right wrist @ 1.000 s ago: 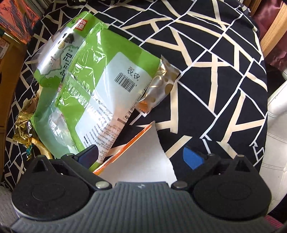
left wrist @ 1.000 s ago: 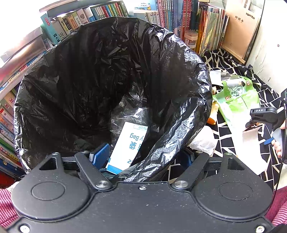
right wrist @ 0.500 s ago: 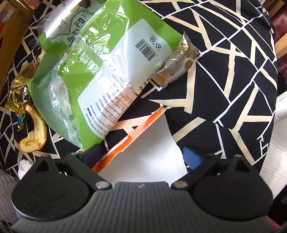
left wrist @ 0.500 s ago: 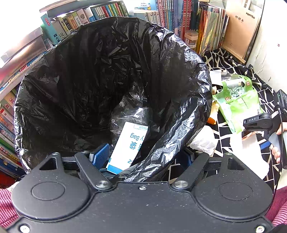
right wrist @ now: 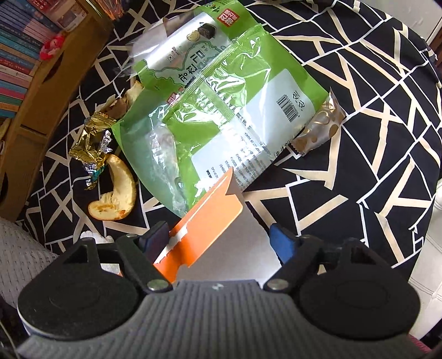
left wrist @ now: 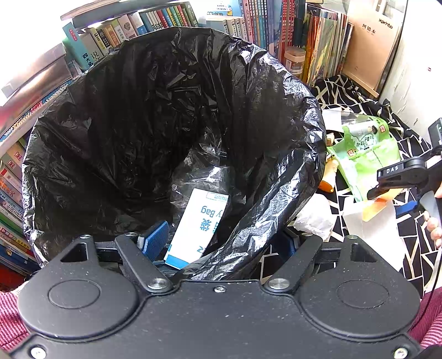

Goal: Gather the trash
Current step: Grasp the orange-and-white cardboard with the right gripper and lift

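A black trash bag (left wrist: pixel 138 124) stands wide open in the left wrist view, with a white and blue packet (left wrist: pixel 199 223) inside. My left gripper (left wrist: pixel 221 243) is open, its fingers on either side of the bag's near rim. My right gripper (right wrist: pixel 218 240) (left wrist: pixel 397 190) is shut on a white packet with an orange edge (right wrist: pixel 210 221), tilted above the patterned cloth (right wrist: pixel 359 165). Past it lie a green snack bag (right wrist: pixel 221 110), an orange peel (right wrist: pixel 118 193), a gold wrapper (right wrist: pixel 91 138) and a silver spotted wrapper (right wrist: pixel 320 129). A white tissue (left wrist: pixel 315 218) sits beside the bag.
Bookshelves (left wrist: pixel 248 22) stand behind and left of the bag, with a small jar (left wrist: pixel 294 59). A wooden shelf side (right wrist: pixel 41 96) borders the cloth on the left. A grey woven surface (right wrist: pixel 22 248) is at the lower left. A hand (left wrist: pixel 433 229) holds the right gripper.
The right gripper's fingers have narrowed onto the white and orange packet, lifted its orange edge and turned towards the peel. The left gripper and the bag have not moved.
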A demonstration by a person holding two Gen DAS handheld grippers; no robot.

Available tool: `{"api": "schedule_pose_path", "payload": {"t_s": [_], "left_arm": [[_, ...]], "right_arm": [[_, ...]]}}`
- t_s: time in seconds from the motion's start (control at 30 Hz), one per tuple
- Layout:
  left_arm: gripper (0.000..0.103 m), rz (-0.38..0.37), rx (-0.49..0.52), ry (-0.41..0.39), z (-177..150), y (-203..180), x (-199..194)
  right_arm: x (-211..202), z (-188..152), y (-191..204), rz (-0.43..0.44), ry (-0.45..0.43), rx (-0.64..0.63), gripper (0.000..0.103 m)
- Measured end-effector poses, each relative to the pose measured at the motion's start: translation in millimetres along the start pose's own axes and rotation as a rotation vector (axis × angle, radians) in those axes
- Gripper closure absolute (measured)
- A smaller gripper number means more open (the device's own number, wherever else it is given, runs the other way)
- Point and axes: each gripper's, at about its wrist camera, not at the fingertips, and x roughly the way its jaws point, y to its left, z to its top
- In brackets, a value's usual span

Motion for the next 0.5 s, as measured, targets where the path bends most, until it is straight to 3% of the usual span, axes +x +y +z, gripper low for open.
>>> {"api": "schedule_pose_path", "payload": {"t_s": [0.27, 0.5], "left_arm": [[0.024, 0.006, 0.0, 0.003, 1, -1, 0], [0.024, 0.007, 0.002, 0.002, 1, -2, 0]], "right_arm": [[-42, 7, -9, 0.12, -0.083, 0.009, 0.032], [-48, 3, -3, 0.126, -0.106, -0.028, 0.034]]}}
